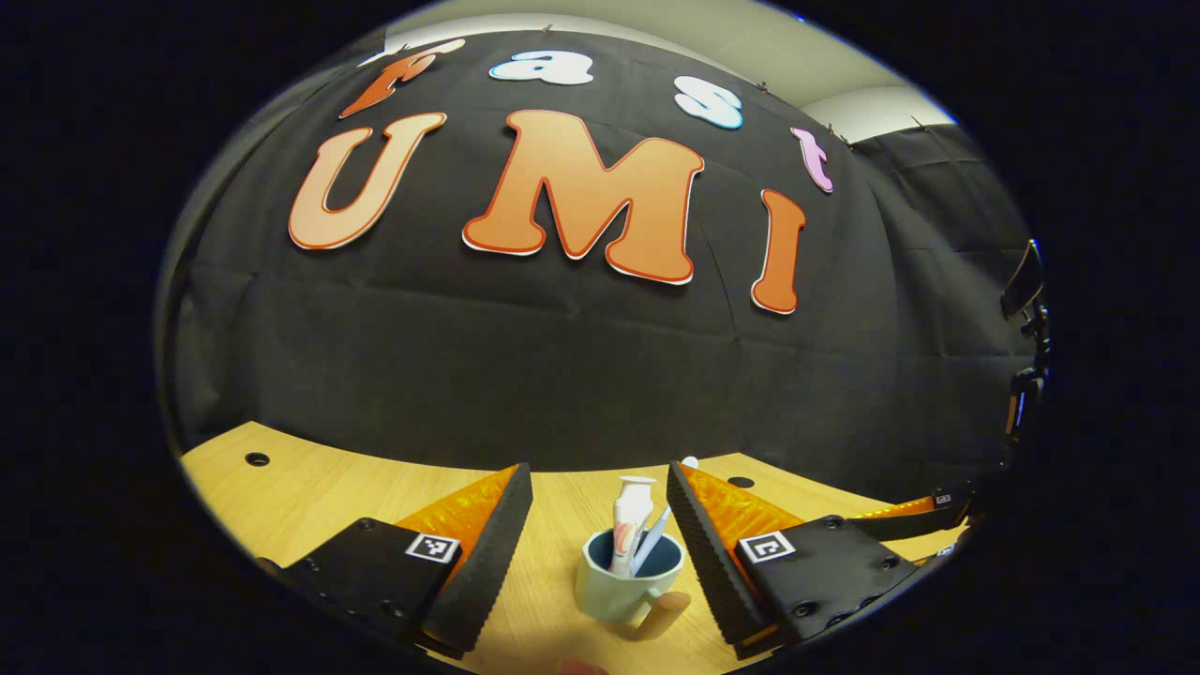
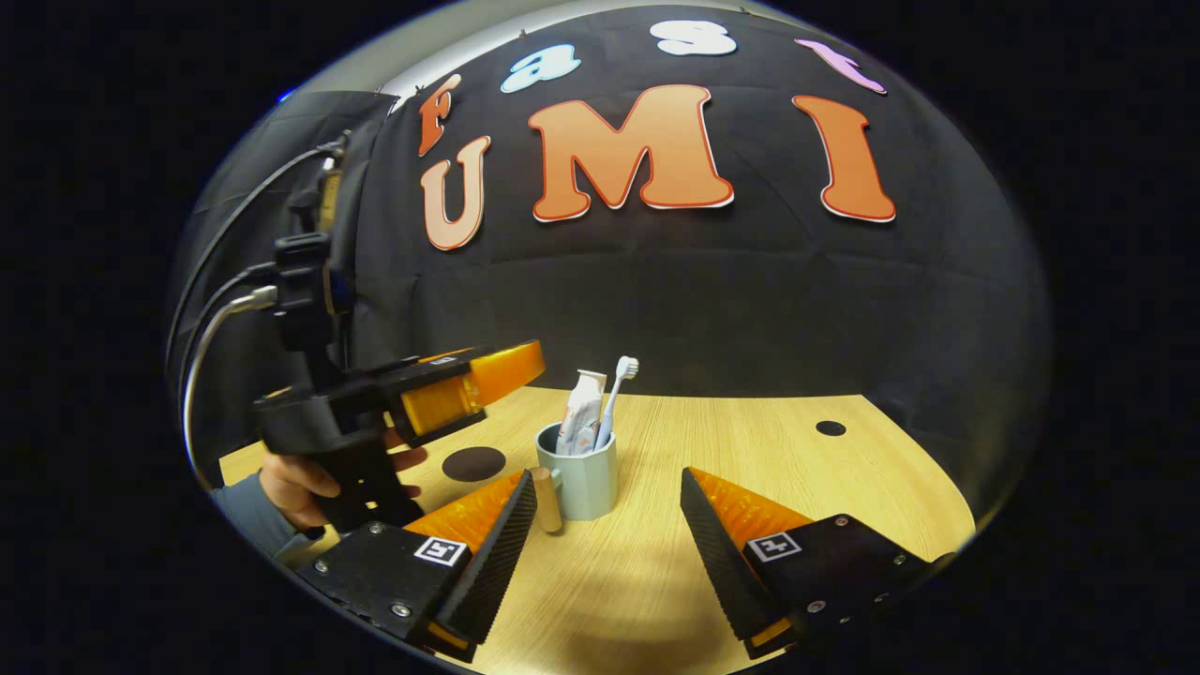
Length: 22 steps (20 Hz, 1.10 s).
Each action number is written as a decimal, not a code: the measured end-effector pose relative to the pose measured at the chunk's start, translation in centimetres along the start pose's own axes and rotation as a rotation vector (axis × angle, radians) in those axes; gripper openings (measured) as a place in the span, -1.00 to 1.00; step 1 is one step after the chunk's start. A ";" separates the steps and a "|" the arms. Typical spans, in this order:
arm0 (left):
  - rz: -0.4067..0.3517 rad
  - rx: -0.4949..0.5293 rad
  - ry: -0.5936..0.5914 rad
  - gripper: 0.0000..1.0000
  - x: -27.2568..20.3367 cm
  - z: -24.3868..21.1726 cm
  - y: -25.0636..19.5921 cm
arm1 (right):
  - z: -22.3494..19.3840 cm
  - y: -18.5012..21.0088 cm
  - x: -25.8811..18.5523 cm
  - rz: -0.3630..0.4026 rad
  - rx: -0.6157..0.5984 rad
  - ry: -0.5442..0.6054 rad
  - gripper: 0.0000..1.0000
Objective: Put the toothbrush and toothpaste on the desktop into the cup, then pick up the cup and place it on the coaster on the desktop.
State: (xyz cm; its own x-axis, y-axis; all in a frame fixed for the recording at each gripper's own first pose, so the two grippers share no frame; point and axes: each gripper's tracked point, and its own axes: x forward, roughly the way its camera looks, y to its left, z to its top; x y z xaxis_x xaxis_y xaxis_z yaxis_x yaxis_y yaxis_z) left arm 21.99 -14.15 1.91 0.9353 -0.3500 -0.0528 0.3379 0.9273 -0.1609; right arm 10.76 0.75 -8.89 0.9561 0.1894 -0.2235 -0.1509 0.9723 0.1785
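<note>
A pale green cup [image 1: 619, 586] with a wooden handle [image 1: 664, 614] stands on the wooden desktop [image 1: 319, 497]. A white toothpaste tube [image 1: 630, 516] and a toothbrush [image 1: 653, 539] stand inside it. My left gripper [image 1: 597, 478] is open, and the cup sits low between its fingers without touching them. In the right gripper view the cup [image 2: 581, 483] holds the tube [image 2: 581, 412] and the brush [image 2: 619, 380]. My right gripper [image 2: 607, 480] is open, the cup just ahead, near its left finger. A dark round coaster [image 2: 473, 463] lies left of the cup.
A hand [image 2: 295, 487] holds the left gripper [image 2: 487, 380] above the table, left of the cup and over the coaster's side. The right gripper [image 1: 914, 511] shows at the right edge. Small holes [image 2: 830, 427] dot the desktop [image 2: 844, 487]. The black cloth wall stands close behind.
</note>
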 end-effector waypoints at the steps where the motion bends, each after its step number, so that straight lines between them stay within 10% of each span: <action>1: 0.013 0.015 0.007 0.94 -1.1 0.3 0.4 | -0.3 0.5 0.5 0.004 0.002 0.028 0.87; 22: 0.212 0.191 0.115 0.99 -17.8 1.9 9.6 | -5.6 3.2 9.2 -0.152 0.024 0.587 0.58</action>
State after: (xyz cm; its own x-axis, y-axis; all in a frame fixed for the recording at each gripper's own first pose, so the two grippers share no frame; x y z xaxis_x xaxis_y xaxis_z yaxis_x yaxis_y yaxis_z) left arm 8.81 1.27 3.14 0.9727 -0.1482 -0.1787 0.1600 0.9856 0.0537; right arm 17.63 6.36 -15.74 0.6669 0.0993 -0.7385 -0.0110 0.9923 0.1234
